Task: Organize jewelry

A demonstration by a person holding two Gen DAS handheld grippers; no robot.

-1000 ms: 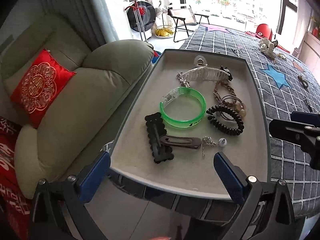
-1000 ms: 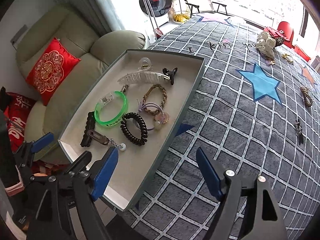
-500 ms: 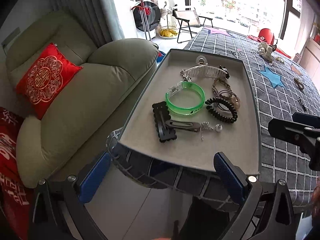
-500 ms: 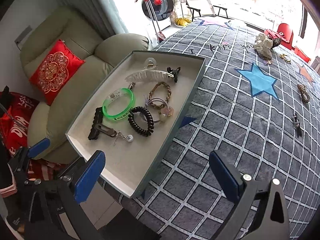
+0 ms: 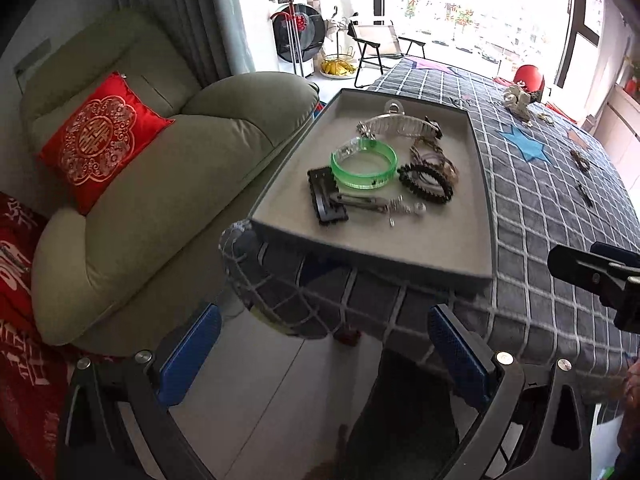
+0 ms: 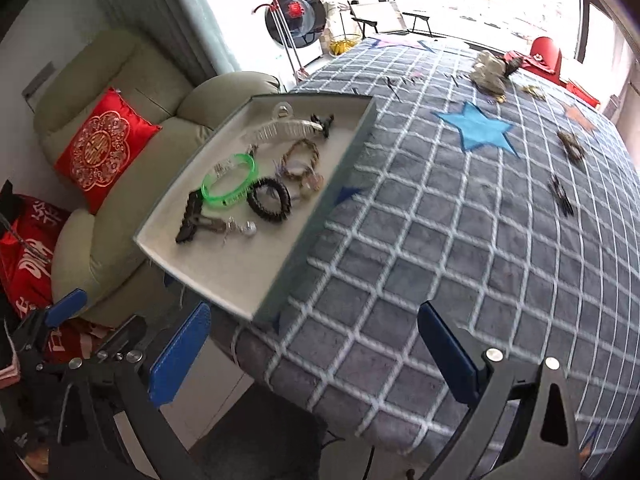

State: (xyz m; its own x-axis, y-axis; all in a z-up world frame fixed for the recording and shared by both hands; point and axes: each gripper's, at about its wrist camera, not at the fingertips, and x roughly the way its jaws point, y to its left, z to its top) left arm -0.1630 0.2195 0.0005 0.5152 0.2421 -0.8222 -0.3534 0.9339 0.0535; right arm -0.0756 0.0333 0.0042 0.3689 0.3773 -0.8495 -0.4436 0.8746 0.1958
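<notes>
**Tray filled, stray pieces far off to the right**

Both tongs spread wide and empty: left tongs (image 5: 324, 356) hanging off the near edge of the counter (image 6: 420, 280) above bare floor, right tongs (image 6: 314, 354) over the checked cloth at that same edge. Nothing between either pair of blue pads.

Grey tray (image 5: 486, 216) ahead of the left tongs and up-left of the right ones, long axis running away from both cameras. Inside it, clustered mid-tray: green bangle (image 5: 363, 163), black coiled hair tie (image 5: 426, 182), black hair clip (image 5: 326, 200), clear claw clip (image 5: 396, 125) crosswise near the far end.

Still loose on the cloth, well apart from the tray and toward the far right: a small dark clip (image 6: 561, 200), lying roughly lengthwise away from the camera, and a brownish piece (image 6: 573, 146) beyond it. Probably next in line, and nearer the right tongs than the left; a reach forward and rightward, pads turned to straddle the clip across its narrow width.
</notes>
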